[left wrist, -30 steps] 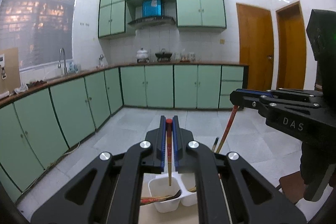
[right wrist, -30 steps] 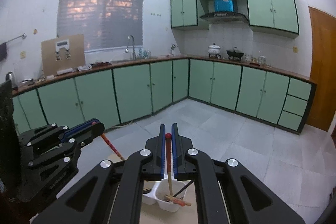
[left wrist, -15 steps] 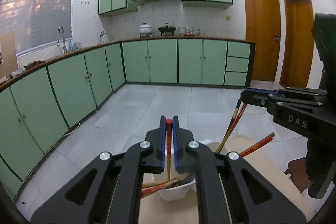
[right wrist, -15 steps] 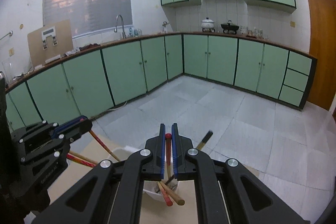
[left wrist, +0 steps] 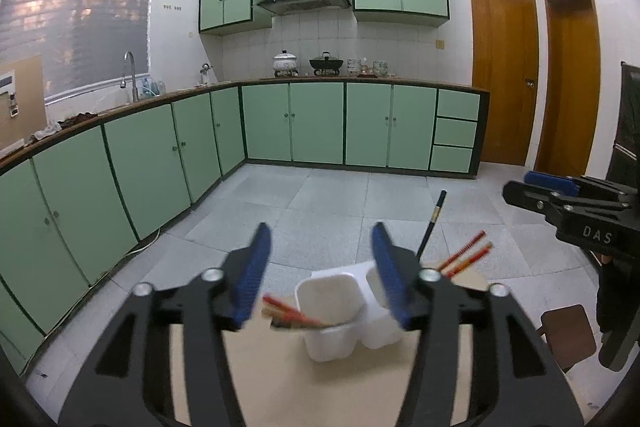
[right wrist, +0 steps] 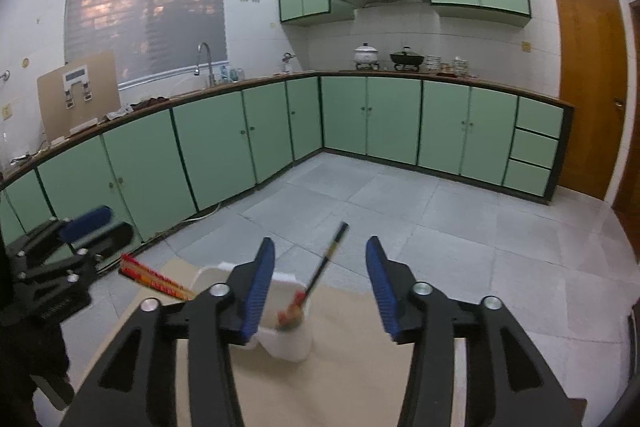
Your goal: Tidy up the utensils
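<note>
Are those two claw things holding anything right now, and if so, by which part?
Nothing is held. Both the left gripper and the right gripper have their jaws opening with nothing between them; the chopsticks sit in the white holder.

Even, cool indoor light fills both views; ceiling glare sits at twelve o'clock. The warm-lit slatted window (right wrist: 146, 3) glows at ten o'clock. Fisheye bends edges; near things smear with motion blur.
</note>
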